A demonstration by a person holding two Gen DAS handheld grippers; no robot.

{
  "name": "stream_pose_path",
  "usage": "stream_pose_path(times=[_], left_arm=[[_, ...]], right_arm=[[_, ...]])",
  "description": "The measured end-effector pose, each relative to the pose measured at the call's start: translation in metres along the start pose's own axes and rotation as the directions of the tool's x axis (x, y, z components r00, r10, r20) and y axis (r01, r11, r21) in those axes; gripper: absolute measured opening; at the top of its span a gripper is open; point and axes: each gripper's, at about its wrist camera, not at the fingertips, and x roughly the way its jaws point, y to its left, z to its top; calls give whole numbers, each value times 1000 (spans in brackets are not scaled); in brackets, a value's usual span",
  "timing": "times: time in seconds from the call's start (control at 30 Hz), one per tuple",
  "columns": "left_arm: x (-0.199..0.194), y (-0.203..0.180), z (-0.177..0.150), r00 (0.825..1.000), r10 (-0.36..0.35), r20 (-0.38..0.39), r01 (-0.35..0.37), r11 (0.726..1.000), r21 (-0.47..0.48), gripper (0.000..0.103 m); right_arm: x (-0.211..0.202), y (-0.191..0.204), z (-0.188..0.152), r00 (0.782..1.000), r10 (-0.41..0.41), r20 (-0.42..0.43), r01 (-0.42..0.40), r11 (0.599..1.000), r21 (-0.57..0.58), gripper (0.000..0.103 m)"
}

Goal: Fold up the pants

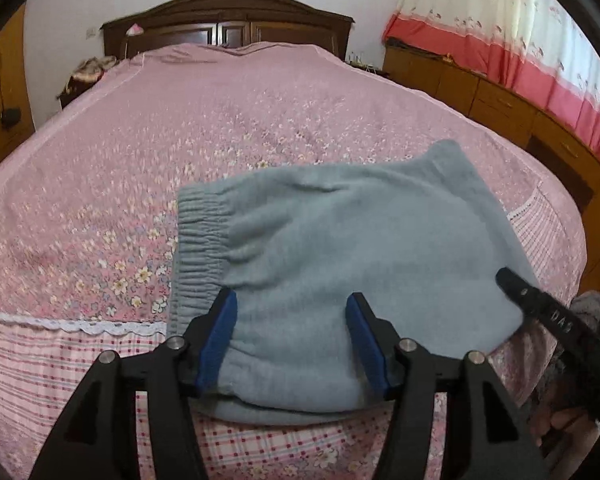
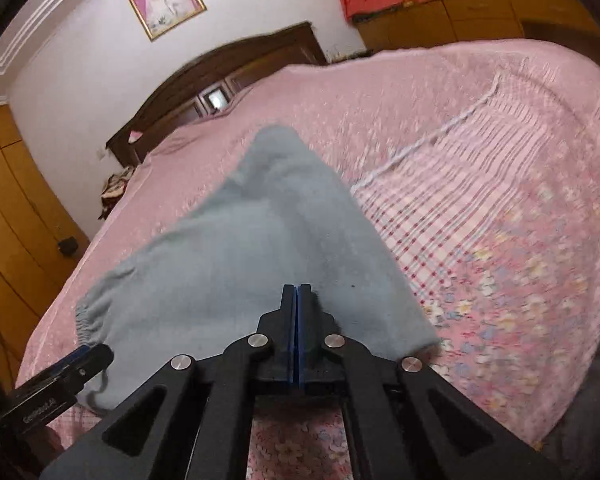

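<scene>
Handling soft, light, limp grey fleece pants [image 1: 340,240] folded beside bedspread's lace trim [image 1: 72,326]; left gripper [image 1: 292,340] spread astride near edge, right gripper [image 2: 297,320] pressed together, pinching nothing; gripping best near elastic waistband [image 1: 200,240].

left gripper [image 1: 292,340] | right gripper [image 2: 297,328]: black frames | blue pads | silver screws
</scene>
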Motion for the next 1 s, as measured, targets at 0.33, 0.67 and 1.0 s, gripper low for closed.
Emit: stream_pose_path(times=[0.33,0.67,1.0], left_arm=[[-4,-5,-8,999,8,41,-9,1000,25,71],[-7,-2,-8,998,-37,52,37,999,-3,74],[-35,4,-3,989,-88,122,93,995,-37,74]], right_arm=[[-10,20,-5,995,-89,38,92,994,-65,7],[-45,51,-12,1000,-4,-16,2,995,-103,18],[-64,73,2,999,34,-36,-39,992,-124,18]])
